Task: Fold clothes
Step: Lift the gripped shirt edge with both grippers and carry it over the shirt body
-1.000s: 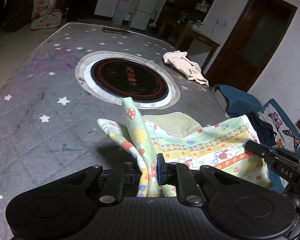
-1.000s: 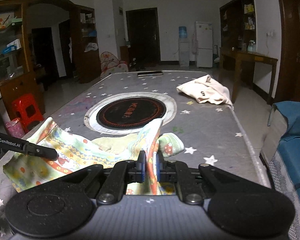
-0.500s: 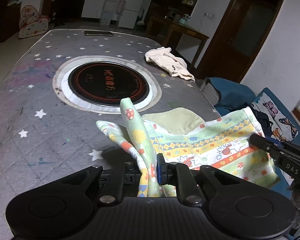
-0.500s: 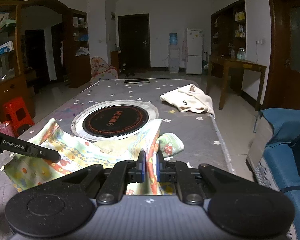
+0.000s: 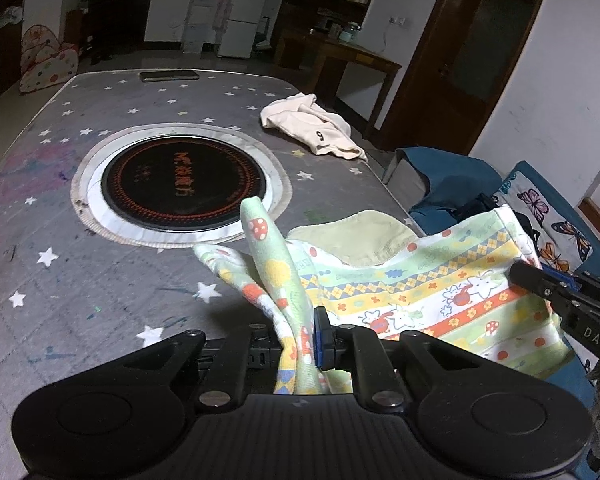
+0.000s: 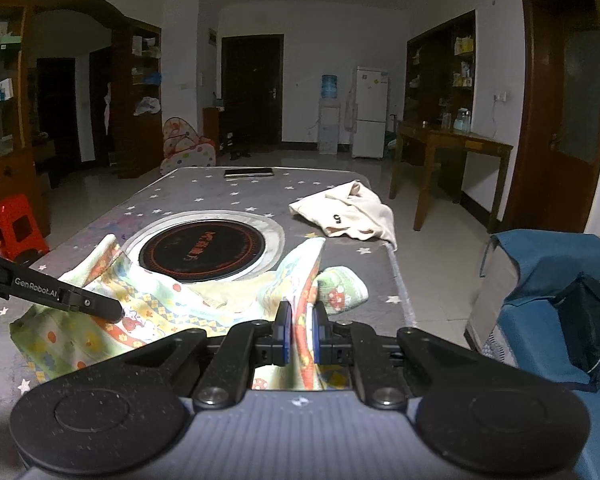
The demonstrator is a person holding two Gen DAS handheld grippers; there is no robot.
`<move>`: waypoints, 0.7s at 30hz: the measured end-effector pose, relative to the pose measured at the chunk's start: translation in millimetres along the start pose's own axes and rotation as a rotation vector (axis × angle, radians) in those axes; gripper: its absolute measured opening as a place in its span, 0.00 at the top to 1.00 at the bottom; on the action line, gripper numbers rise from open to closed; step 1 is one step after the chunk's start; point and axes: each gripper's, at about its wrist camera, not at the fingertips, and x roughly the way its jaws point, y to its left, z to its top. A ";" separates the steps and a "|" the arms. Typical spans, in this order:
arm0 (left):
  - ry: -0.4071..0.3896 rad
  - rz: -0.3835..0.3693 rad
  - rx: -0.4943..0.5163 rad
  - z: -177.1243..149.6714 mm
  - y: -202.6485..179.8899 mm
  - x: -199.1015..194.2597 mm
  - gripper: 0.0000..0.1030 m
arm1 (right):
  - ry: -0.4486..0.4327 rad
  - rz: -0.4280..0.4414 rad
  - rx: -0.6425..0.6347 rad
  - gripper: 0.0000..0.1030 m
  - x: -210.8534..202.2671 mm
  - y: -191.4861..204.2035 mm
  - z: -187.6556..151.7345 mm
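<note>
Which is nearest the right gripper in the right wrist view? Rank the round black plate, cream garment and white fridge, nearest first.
1. Round black plate: just ahead, left, on the starry table.
2. Cream garment: further, at the table's right edge.
3. White fridge: against the far wall.

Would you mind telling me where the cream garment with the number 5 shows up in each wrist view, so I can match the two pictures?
Left wrist view: the cream garment lies upper centre-right, at the table's far right edge, beyond the round black disc.
Right wrist view: the cream garment lies right of centre, at the same table edge.
Shared landmark: the round black disc, to the garment's left in both views.
</note>
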 end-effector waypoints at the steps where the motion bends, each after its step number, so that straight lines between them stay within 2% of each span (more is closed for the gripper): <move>1: 0.001 -0.001 0.003 1.0 -1.8 0.9 0.87 | -0.002 -0.004 -0.001 0.92 -0.8 -1.3 0.5; 21: 0.020 -0.001 0.063 15.4 -34.7 17.9 0.87 | -0.017 -0.075 -0.023 0.92 -5.8 -23.6 6.0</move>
